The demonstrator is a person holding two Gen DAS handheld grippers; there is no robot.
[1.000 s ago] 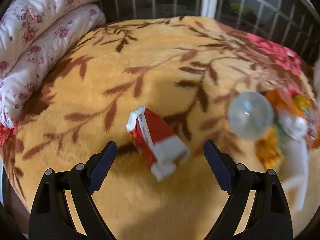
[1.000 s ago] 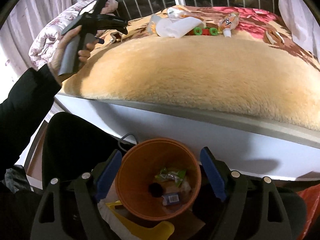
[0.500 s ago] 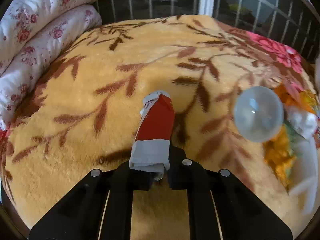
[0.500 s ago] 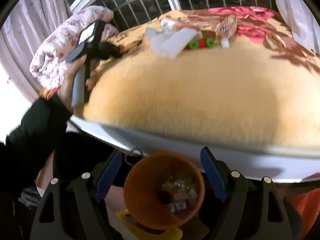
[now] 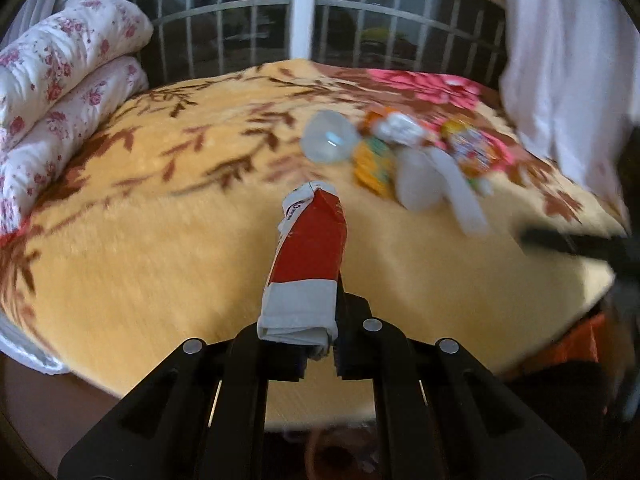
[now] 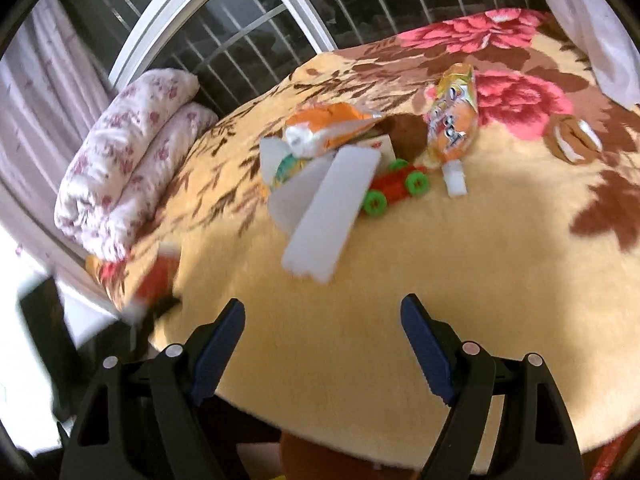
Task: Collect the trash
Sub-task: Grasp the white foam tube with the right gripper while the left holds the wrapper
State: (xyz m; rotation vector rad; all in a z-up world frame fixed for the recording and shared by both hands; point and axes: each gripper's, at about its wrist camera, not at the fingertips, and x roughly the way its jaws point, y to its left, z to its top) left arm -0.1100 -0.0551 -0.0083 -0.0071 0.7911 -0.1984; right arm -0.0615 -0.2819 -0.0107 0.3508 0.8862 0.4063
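Above the blanket (image 5: pixel 168 264), left fingers (image 5: pixel 352 332) clamped on red carton (image 5: pixel 310 240), tilted down.

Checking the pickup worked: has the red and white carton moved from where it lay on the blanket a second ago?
Yes. The red and white carton is off the blanket, shut in the left gripper and drawn back toward the bed's near edge.

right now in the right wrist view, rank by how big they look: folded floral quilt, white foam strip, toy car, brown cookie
1. folded floral quilt
2. white foam strip
3. toy car and brown cookie look about alike, so I won't rank them; the car is partly hidden by the strip.
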